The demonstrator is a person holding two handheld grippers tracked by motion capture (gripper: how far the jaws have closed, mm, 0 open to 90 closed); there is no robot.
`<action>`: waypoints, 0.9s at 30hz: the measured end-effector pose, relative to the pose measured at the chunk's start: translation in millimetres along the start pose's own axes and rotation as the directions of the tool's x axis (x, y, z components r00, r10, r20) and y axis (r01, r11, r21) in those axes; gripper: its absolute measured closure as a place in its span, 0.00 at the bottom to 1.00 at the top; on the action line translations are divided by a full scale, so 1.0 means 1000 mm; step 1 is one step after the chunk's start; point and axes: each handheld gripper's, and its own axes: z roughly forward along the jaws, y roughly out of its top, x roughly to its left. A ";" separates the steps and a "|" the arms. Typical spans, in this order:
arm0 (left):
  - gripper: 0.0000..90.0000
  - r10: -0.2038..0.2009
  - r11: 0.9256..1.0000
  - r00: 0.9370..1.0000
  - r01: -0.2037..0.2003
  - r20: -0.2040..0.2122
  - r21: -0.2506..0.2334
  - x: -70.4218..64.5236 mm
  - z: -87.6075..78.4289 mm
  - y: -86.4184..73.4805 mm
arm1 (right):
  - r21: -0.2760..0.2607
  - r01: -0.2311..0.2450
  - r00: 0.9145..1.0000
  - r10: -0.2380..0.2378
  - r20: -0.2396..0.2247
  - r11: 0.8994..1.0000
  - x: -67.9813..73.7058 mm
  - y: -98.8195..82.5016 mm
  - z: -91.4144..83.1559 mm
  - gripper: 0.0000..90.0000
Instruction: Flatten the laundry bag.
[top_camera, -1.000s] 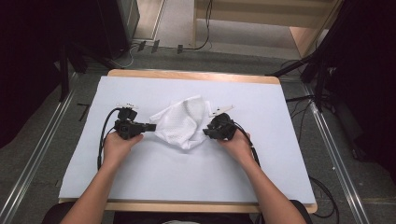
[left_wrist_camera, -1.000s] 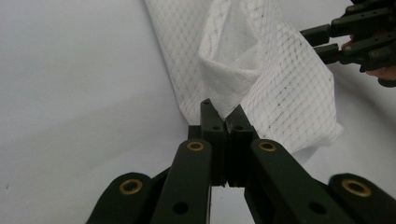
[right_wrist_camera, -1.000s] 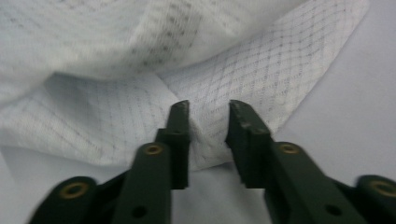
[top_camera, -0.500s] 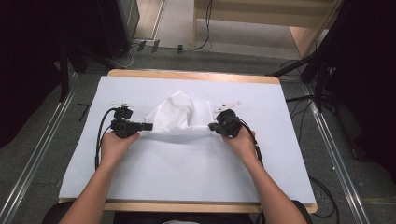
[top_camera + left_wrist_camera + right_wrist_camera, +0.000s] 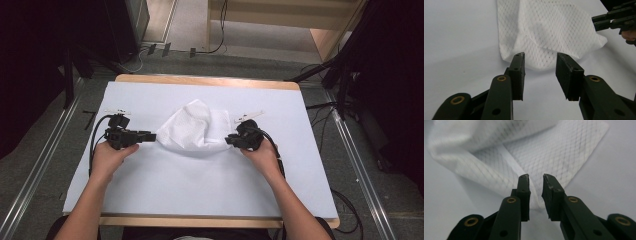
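Note:
A white mesh cloth lies crumpled and partly folded in the middle of the table. My left gripper sits at its left edge. Its jaws have just been opening and now stand wide, with the cloth just beyond the tips and nothing between them. My right gripper is at the cloth's right corner. Its jaws have just been opening too and stand a little apart over the cloth's hem, not pressing on it. The right gripper also appears far off in the left gripper view.
A pale sheet covers the wooden table. Two small white strips lie on it, one behind the left gripper and one behind the right gripper. Metal floor rails run along both sides, and dark equipment stands beyond the table.
Both hands moved apart and slightly away from the person, stretching the cloth between them. Both grippers then opened and let go, and the cloth settled onto the sheet.

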 end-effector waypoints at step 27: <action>0.69 0.055 0.997 0.997 -0.052 -0.061 0.051 0.002 0.054 0.030 | -0.015 -0.030 0.995 0.031 0.092 0.999 -0.031 0.028 0.029 0.66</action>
